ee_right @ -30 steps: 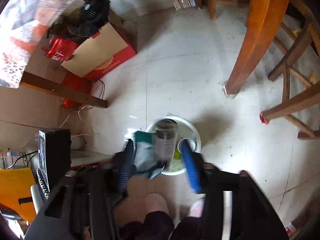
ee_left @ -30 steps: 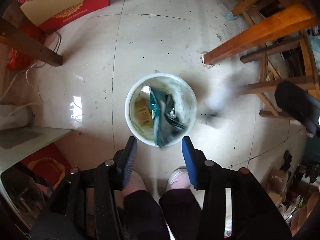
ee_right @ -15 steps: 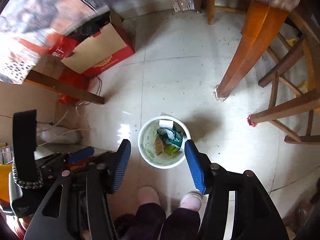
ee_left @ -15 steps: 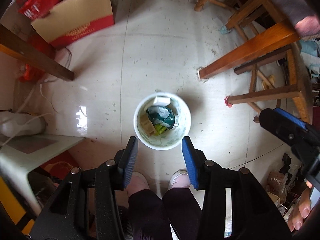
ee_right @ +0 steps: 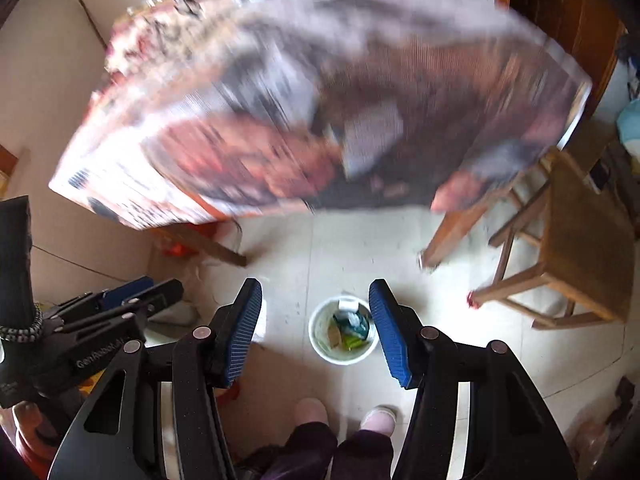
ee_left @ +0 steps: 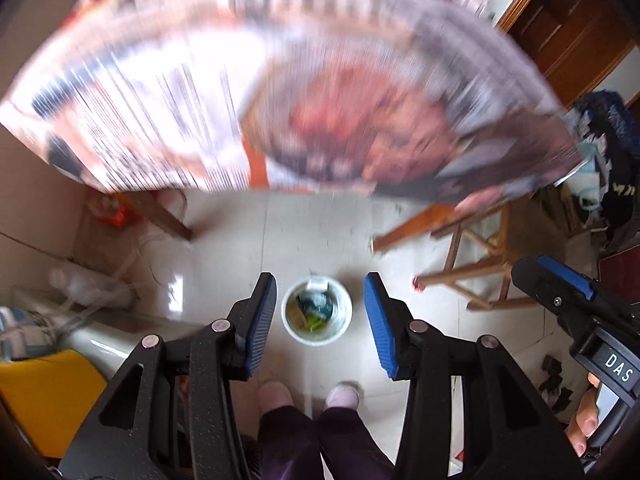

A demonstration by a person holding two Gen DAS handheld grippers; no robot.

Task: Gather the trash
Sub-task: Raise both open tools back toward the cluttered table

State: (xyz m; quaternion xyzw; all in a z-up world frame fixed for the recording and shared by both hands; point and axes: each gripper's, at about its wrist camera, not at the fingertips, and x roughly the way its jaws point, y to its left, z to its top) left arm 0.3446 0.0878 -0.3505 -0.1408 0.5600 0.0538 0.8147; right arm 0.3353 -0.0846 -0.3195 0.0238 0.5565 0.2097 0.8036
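A white bucket (ee_left: 343,320) stands on the tiled floor far below, with a teal wrapper and other trash (ee_left: 316,309) lying inside it. My left gripper (ee_left: 319,282) hangs high above the bucket, open and empty. My right gripper (ee_right: 316,286) is just as high over the same bucket (ee_right: 320,330), also open with nothing between its blue pads (ee_right: 390,336). The trash (ee_right: 353,326) shows between its fingers. Each gripper appears at the edge of the other's view: the right gripper (ee_left: 560,286) and the left gripper (ee_right: 132,298).
A table under a patterned cloth (ee_left: 320,80) fills the upper part of both views, blurred. A wooden stool (ee_right: 588,232) stands to the right of the bucket. The person's feet (ee_left: 276,394) are just behind it. Cables and a yellow object (ee_left: 40,392) lie on the left.
Both grippers have risen far above the bucket, which now looks much smaller. The wrapper and cup seen between the right fingers a second ago now lie in the bucket. The tabletop has come into view.
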